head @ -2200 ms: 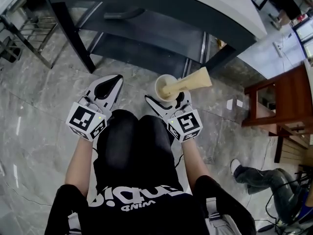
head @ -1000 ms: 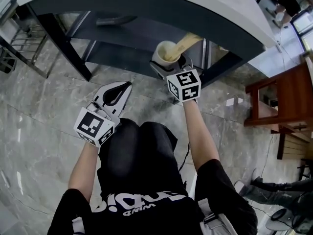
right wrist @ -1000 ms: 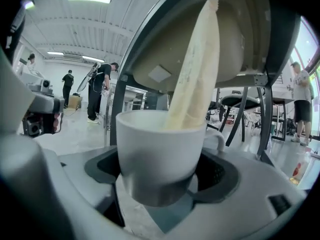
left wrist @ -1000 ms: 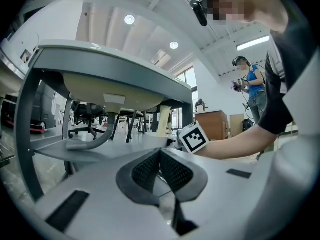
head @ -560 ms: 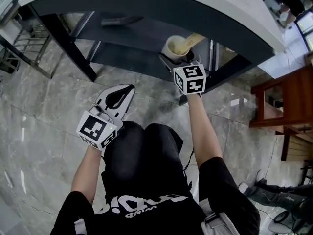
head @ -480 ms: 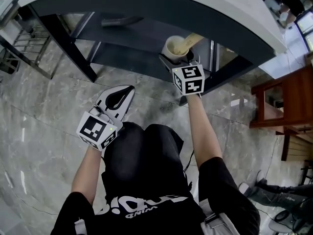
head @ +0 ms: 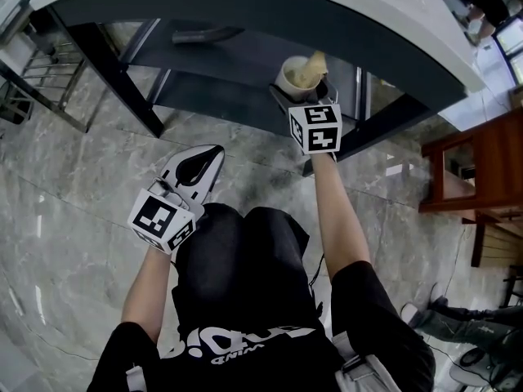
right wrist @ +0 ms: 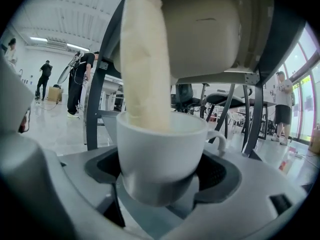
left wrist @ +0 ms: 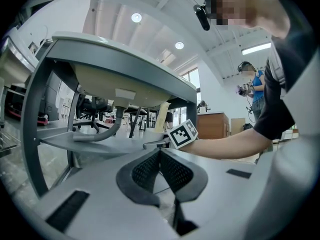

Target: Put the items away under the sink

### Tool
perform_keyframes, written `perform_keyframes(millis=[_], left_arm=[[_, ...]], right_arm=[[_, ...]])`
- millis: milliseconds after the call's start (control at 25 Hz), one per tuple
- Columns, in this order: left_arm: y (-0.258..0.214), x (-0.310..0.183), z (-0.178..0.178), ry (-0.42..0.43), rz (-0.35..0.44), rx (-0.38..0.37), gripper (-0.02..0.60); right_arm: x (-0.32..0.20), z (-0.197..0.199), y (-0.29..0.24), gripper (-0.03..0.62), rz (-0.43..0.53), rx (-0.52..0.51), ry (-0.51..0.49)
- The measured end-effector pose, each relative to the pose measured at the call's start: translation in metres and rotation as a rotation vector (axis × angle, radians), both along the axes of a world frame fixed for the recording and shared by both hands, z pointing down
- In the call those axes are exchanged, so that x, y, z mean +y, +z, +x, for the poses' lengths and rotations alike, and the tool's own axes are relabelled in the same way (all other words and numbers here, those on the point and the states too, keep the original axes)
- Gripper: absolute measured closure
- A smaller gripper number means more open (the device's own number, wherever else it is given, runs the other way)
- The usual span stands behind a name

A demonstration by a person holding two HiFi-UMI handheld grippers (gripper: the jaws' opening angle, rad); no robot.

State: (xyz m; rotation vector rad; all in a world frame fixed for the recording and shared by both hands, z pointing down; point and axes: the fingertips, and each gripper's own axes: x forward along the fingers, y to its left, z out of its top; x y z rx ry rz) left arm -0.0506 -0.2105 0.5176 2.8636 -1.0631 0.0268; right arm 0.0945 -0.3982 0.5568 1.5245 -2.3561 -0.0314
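The right gripper clamps the white cup, stick inside, over the right end of the shelf under the sink, apparently to stow it; the left gripper hangs closed, empty.

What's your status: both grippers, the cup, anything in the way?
Left gripper shut, empty. Right gripper shut on white cup, pale stick in it, over the shelf. Stick top close under basin.

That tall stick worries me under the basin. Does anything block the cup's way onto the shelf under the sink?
Nothing visible blocks the shelf: the grey hose lies well left of the cup in the right gripper. Overhead, though, the stick rises close beside the basin.
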Motion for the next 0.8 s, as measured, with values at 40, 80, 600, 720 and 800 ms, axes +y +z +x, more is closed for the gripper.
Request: perform_keyframes(millis=[40,80,600,720,800], left_arm=[[0.000,0.000,-0.001,-0.002,-0.001,0.002,0.562],[0.000,0.000,-0.002,-0.003,-0.002,0.004,0.563],[0.005,-0.002,-0.007,-0.005,-0.017,0.021,0.563],[0.006,-0.002,-0.005,0.003,-0.017,0.020,0.563],[0.006,-0.003,-0.006,0.003,-0.016,0.020,0.562]], right_arm=[[-0.001,0.000,0.000,0.149,-0.008,-0.003,0.007],[-0.002,0.001,0.000,0.149,-0.015,-0.007,0.014],[-0.013,0.008,0.002,0.149,-0.091,-0.036,0.107],[-0.014,0.009,0.002,0.149,-0.095,-0.037,0.120],[-0.015,0.010,0.002,0.149,-0.093,-0.037,0.127]])
